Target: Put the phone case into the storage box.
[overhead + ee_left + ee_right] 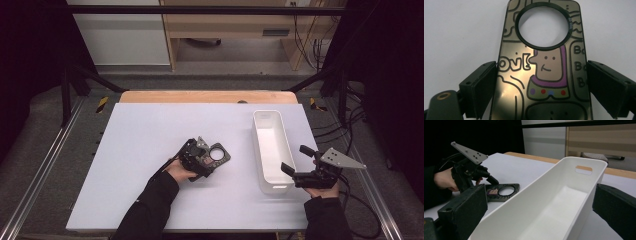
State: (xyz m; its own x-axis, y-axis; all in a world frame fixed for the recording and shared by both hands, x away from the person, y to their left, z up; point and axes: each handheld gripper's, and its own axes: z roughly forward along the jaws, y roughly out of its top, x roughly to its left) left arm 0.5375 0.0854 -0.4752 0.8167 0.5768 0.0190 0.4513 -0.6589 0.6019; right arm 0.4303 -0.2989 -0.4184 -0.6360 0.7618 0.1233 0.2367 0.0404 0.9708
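We are in a lab or test cell: the bench (150, 200) carries a plain white board and stands inside a black metal frame (200, 9), with aluminium rails (45, 165) along the sides, loose cables (350, 125) on grey floor and hazard tape (102, 104) at the corners.

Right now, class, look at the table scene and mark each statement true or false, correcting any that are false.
1. The flat card with a cartoon face lies on the table between the left claw pads. True.
2. The card has a round hole near one end. True.
3. The white bin holds several items. False: its inside looks empty.
4. The right claw grips the card. False: it is open at the near end of the bin, holding nothing.
5. The bin stands left of the card in the high view. False: it stands to the right.
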